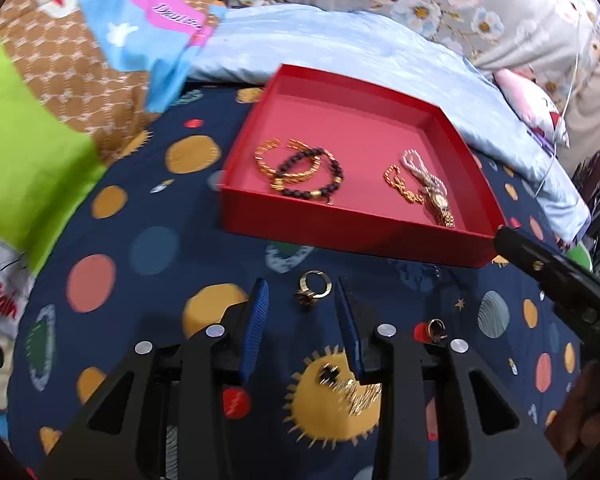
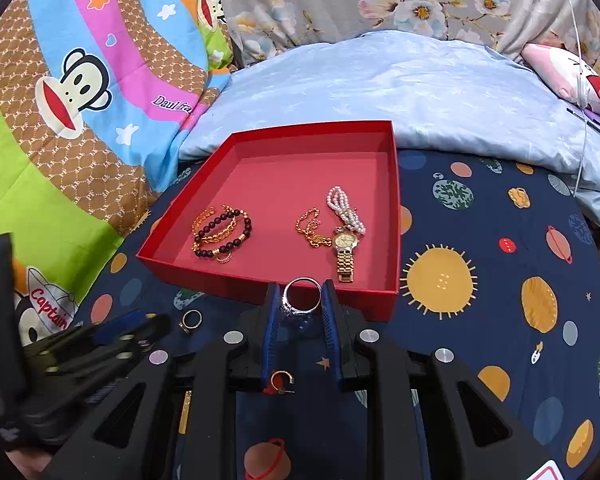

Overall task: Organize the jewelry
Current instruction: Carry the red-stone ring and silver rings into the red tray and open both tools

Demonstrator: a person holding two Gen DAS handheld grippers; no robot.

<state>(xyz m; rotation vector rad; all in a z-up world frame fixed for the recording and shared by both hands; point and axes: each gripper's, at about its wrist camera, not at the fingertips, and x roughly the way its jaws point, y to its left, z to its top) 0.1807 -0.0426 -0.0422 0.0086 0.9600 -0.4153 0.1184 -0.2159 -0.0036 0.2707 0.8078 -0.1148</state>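
Note:
A red tray [image 1: 340,236] [image 2: 260,280] lies on a planet-print blanket and holds bead and gold bracelets [image 1: 300,168] [image 2: 222,234], a gold chain [image 2: 310,226], a pearl strand [image 2: 346,208] and a gold watch [image 2: 345,254]. My left gripper [image 1: 302,300] is open around a gold ring [image 1: 314,289] lying on the blanket. My right gripper [image 2: 300,300] is shut on a silver ring [image 2: 300,298], held just before the tray's near wall. Another small ring [image 1: 436,330] [image 2: 282,380] and a gold piece [image 1: 356,392] lie nearer.
The planet-print blanket [image 2: 480,320] covers the bed. A pale blue pillow [image 2: 380,80] lies behind the tray. A cartoon monkey quilt [image 2: 80,100] is at the left. The left gripper's body [image 2: 80,352] shows at the lower left of the right wrist view.

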